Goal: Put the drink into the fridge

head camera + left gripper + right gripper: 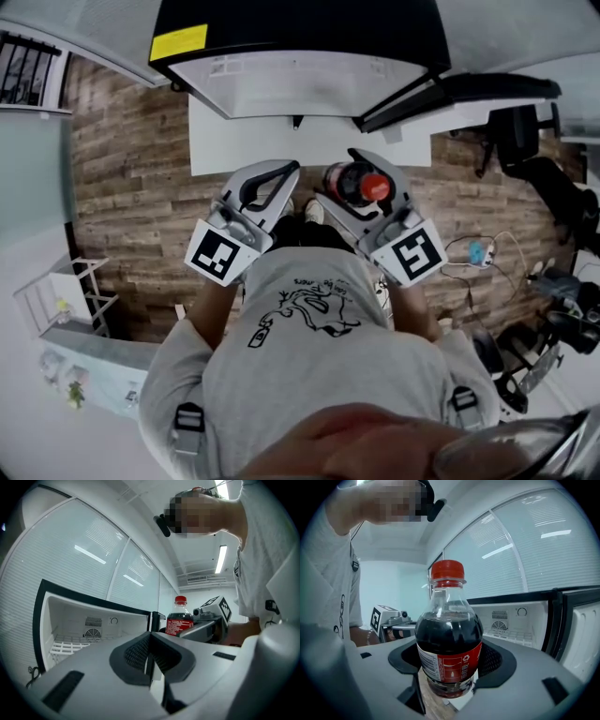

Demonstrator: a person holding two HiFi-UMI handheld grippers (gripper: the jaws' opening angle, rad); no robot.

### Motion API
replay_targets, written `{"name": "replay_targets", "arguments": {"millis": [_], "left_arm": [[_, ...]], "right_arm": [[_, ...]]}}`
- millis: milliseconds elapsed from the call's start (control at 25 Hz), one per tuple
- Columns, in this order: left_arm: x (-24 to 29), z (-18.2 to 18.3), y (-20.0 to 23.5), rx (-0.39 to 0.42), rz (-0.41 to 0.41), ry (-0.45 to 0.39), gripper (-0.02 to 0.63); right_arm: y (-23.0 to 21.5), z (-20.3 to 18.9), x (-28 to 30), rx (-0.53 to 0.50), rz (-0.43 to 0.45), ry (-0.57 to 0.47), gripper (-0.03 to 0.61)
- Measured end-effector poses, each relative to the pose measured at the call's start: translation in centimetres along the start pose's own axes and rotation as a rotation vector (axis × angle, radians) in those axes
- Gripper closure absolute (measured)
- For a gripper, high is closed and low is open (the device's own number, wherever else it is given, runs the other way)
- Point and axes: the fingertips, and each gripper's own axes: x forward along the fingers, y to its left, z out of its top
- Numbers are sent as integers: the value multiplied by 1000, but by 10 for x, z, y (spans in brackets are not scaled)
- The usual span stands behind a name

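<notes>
The drink is a dark cola bottle with a red cap and red label, held upright. My right gripper is shut on its lower body. From the head view the bottle shows cap-up inside the right gripper, in front of the open fridge. My left gripper hangs beside it at the left, jaws pressed together with nothing between them. In the left gripper view the gripper points at the white fridge interior, with the bottle to its right.
The fridge door stands swung open to the right; its edge shows in the right gripper view. A wire shelf lies inside the fridge. The floor is wood-patterned. Cables and chairs sit at the right.
</notes>
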Motion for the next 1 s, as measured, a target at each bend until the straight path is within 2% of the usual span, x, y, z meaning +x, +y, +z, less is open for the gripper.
{"name": "replay_targets", "arguments": {"millis": [680,1000], "left_arm": [[-7,-49,44,4,32,8,612],[1,-77,68,23,31,24,611]], "right_arm": [[-8,-50,48,-27,11,37,256],[-28,-83,74,-34,2,65,256]]}}
